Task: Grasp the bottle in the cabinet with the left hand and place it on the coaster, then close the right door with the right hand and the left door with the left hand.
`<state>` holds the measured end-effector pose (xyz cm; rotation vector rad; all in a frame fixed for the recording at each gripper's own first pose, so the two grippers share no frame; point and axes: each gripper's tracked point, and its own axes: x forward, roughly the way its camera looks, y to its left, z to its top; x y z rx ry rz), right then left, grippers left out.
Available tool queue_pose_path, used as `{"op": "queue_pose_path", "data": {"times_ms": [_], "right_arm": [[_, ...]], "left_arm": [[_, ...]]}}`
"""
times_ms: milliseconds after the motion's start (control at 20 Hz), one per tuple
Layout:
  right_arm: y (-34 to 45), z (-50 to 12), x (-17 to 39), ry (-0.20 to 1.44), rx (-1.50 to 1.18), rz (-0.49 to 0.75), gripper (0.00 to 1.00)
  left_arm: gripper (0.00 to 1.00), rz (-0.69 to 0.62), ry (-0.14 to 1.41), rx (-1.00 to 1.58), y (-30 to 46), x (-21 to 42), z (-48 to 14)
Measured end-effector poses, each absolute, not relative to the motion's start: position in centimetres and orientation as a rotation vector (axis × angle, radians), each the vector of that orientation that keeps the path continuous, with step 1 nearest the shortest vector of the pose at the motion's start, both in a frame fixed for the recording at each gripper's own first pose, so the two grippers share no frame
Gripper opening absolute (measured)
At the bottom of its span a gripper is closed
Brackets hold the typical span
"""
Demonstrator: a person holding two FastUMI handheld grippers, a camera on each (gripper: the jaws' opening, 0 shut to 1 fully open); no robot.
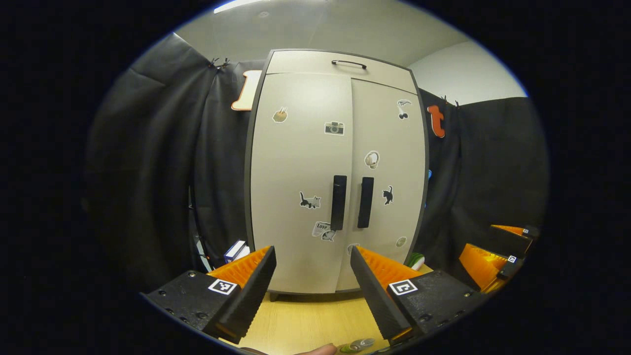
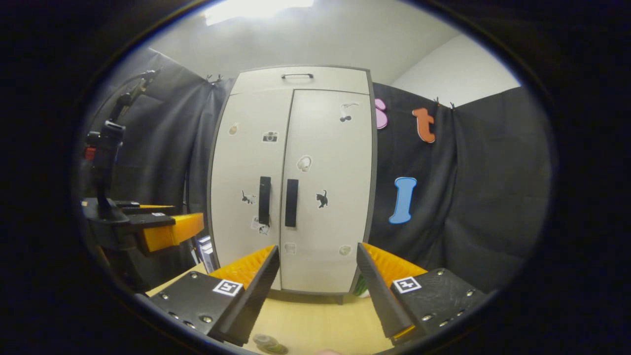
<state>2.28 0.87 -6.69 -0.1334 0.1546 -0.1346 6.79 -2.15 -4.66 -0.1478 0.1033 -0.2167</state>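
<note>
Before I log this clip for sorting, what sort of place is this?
Likely a staged recording booth, not a home: black cloth walls, a stickered cabinet on a wooden table.

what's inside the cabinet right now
Cannot be seen: both cabinet doors are shut, so the inside is covered. Visible are stickers on the doors, two dark handles and a top drawer handle.

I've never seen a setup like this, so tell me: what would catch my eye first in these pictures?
A tall pale cabinet stands at the far end of a wooden table, both doors closed, two dark vertical handles meeting at its middle and small stickers, cats and a camera among them, scattered over the doors. Low in front, the left gripper hangs open toward it; the right gripper does likewise in the right gripper view.
</note>
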Motion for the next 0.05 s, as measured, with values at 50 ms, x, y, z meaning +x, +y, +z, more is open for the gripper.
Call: {"op": "queue_pose_path", "data": {"times_ms": [50], "right_arm": [[0.66,-6.81,2.41,0.16,-0.136,-0.134,0.95]], "left_arm": [[0.96,-0.212,0.103,-0.149,-2.21,6.94,-4.7]]}}
